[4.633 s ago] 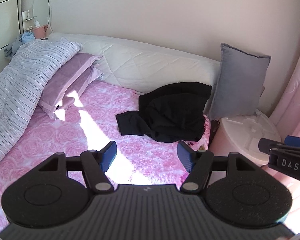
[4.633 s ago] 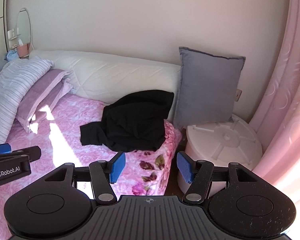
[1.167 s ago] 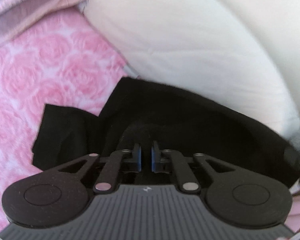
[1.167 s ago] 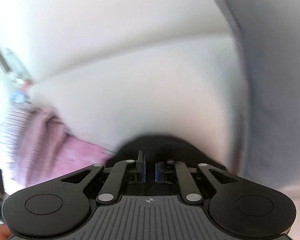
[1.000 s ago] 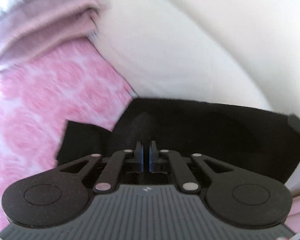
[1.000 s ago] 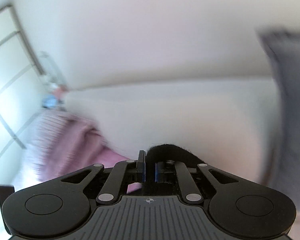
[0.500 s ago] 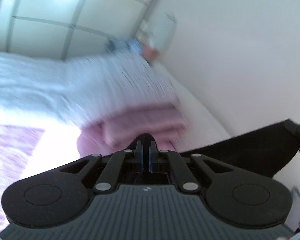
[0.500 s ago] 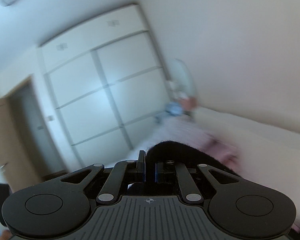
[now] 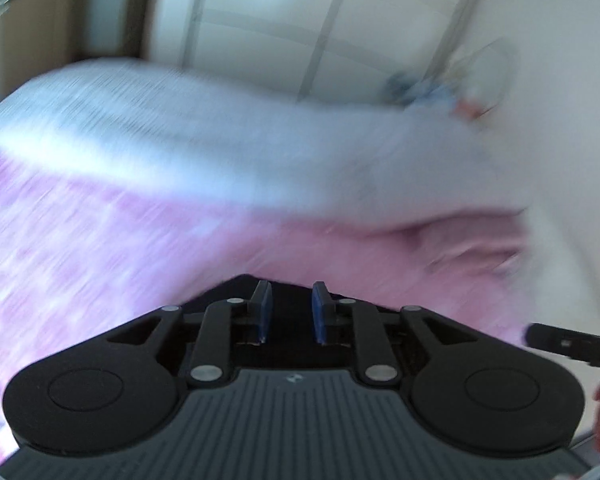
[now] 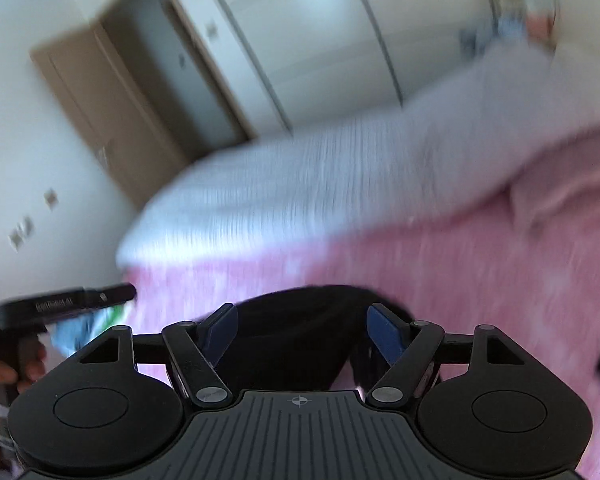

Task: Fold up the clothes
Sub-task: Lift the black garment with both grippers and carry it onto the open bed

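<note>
Both views are showing a bedroom, heavily smeared by motion blur; the left gripper (image 9: 288, 312) is sitting at the lower centre of its own view with its blue pads (image 9: 265, 310) standing slightly apart, not pressing on anything; a black garment (image 9: 288, 344) is lying directly beneath and between them on the pink floral bedspread (image 9: 80, 264). In the right wrist view, the right gripper (image 10: 302, 330) is holding its jaws wide open at the lower centre of the frame; the same black garment (image 10: 300, 340) is lying in the gap between them, resting on the pink bedspread (image 10: 480, 280). A pale striped duvet (image 10: 320, 184) is stretching across the middle of the frame; white wardrobe doors (image 10: 308, 40) are filling the upper part; a brown door (image 10: 112, 100) is standing at the upper left.
</note>
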